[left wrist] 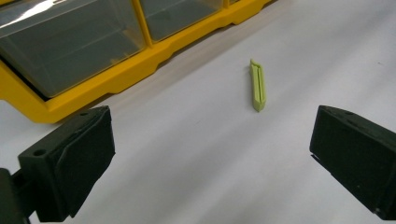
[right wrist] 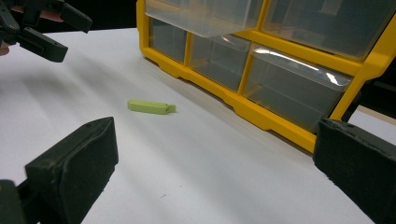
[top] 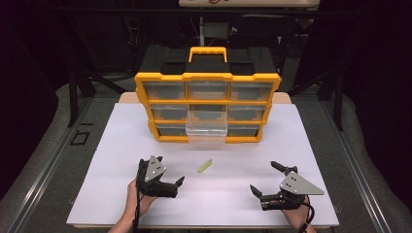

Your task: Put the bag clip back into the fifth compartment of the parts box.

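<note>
Both claws open wide and empty, green clip lying loose between them on the white table.

Left to right: my left claw rests low, jaws spread and holding nothing, aimed at the small green clip near the table's middle, probably lining up a pick. My right claw, equally agape, waits well apart from it. Behind stands the yellow drawer organizer, its middle drawer pulled out, likely ready for the clip. My left gripper view shows the clip's lengthwise groove; the high view shows the open drawer's place in the cabinet.
</note>
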The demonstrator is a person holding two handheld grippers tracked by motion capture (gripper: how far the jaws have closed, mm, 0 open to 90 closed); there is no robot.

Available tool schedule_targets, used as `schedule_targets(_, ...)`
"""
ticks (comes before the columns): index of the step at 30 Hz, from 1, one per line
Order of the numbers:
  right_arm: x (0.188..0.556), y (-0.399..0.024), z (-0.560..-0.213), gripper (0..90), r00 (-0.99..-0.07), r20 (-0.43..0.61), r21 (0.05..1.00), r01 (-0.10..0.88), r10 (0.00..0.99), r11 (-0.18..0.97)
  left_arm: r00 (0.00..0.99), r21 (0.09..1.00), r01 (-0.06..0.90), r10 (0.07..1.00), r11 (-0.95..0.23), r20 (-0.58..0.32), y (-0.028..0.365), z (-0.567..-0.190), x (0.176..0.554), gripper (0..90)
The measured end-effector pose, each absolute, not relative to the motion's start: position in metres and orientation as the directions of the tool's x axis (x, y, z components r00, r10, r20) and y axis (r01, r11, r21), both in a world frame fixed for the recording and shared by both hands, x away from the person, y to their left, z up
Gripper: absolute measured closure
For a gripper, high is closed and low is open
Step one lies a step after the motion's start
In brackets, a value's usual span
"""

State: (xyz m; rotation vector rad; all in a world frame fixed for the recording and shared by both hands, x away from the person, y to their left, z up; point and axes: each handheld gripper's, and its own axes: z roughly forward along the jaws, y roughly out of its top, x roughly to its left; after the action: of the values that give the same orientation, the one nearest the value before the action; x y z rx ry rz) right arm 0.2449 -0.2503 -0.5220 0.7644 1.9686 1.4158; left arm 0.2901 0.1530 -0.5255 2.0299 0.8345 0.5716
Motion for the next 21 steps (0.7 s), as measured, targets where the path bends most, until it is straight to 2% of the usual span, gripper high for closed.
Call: schedule_targets(21,0.246,-0.251,-0.523,0.0,-0.666,-0.131,0.954,0.116,0.735,0.275,0.727,0.782,0.372,0.681,-0.5,0.09,0.125,-0.52,0.309,0.0)
